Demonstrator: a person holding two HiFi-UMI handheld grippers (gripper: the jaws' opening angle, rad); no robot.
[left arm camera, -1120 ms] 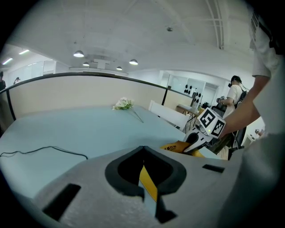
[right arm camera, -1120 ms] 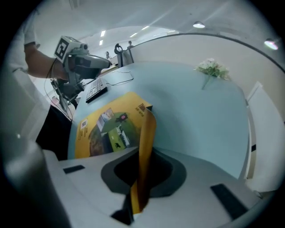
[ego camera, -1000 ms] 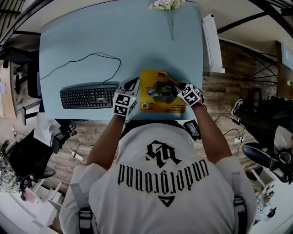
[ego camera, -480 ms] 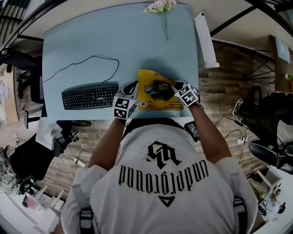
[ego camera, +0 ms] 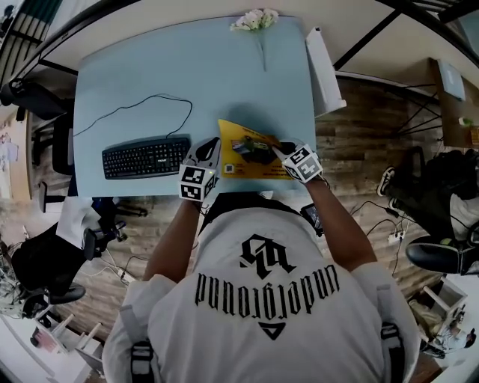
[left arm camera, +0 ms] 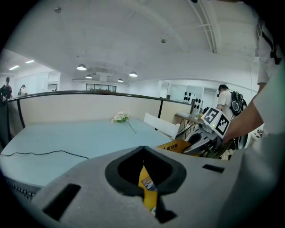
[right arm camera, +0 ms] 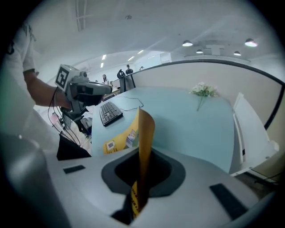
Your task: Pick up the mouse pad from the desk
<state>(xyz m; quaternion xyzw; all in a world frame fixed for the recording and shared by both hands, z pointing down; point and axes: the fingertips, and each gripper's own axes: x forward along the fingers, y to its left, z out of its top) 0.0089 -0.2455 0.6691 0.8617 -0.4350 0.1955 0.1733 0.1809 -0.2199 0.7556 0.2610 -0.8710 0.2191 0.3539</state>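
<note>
The yellow mouse pad (ego camera: 253,155) hangs tilted above the front edge of the pale blue desk (ego camera: 187,67), held at both ends. My left gripper (ego camera: 212,149) is shut on its left edge; in the left gripper view a yellow strip of the pad (left arm camera: 148,189) is pinched between the jaws of the left gripper (left arm camera: 149,193). My right gripper (ego camera: 277,151) is shut on the right edge; in the right gripper view the pad (right arm camera: 144,142) rises as a curved sheet from the closed jaws of the right gripper (right arm camera: 137,196).
A black keyboard (ego camera: 146,156) lies at the desk's front left, with its cable (ego camera: 142,105) looping behind. A bunch of white flowers (ego camera: 254,19) lies at the far edge. A white panel (ego camera: 322,63) stands along the desk's right side.
Both grippers have risen with the mouse pad, which has come up off the desk and now tilts, its left corner higher. Both grips are unchanged.
</note>
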